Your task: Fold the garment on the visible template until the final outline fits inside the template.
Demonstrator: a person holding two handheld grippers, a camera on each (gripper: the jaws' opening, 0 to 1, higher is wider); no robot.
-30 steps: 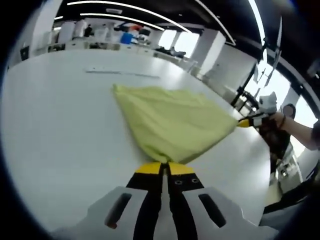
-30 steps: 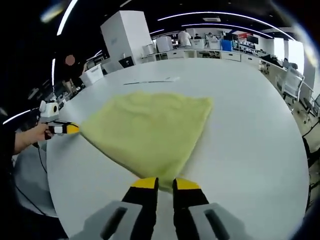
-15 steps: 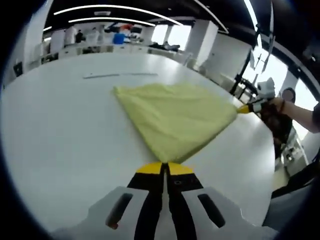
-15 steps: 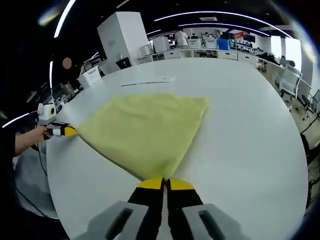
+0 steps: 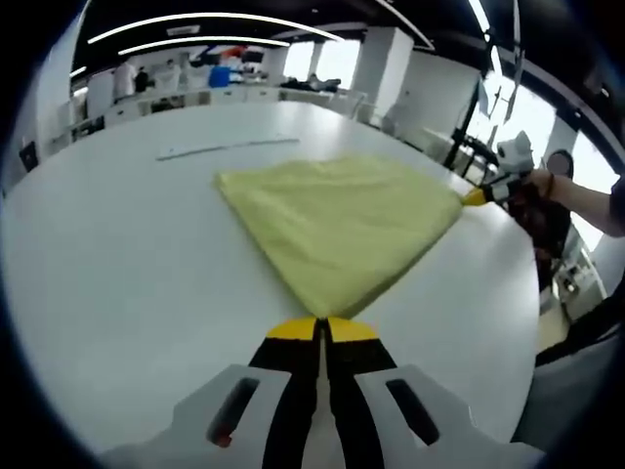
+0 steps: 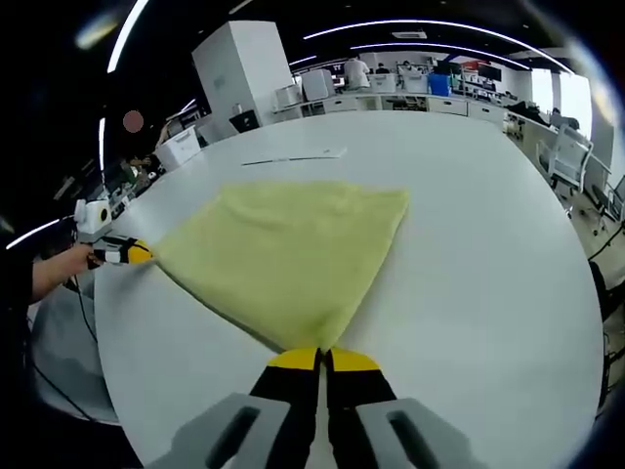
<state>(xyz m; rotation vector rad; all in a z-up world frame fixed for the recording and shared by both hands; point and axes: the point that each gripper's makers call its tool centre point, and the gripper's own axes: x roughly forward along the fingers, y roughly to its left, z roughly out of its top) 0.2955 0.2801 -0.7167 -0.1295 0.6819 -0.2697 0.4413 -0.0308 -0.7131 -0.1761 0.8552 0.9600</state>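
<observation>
My left gripper (image 5: 321, 329): yellow-tipped jaws pressed together, pinching near corner of pale yellow cloth garment (image 5: 342, 217). My right gripper (image 6: 322, 359): jaws likewise closed on opposite corner. Garment lies spread flat between both on broad white table (image 5: 107, 254), pulled into taut diamond shape. Far edges lie flat, unheld. Bare tabletop all around garment; thin strip (image 6: 293, 156) beyond far edge.
</observation>
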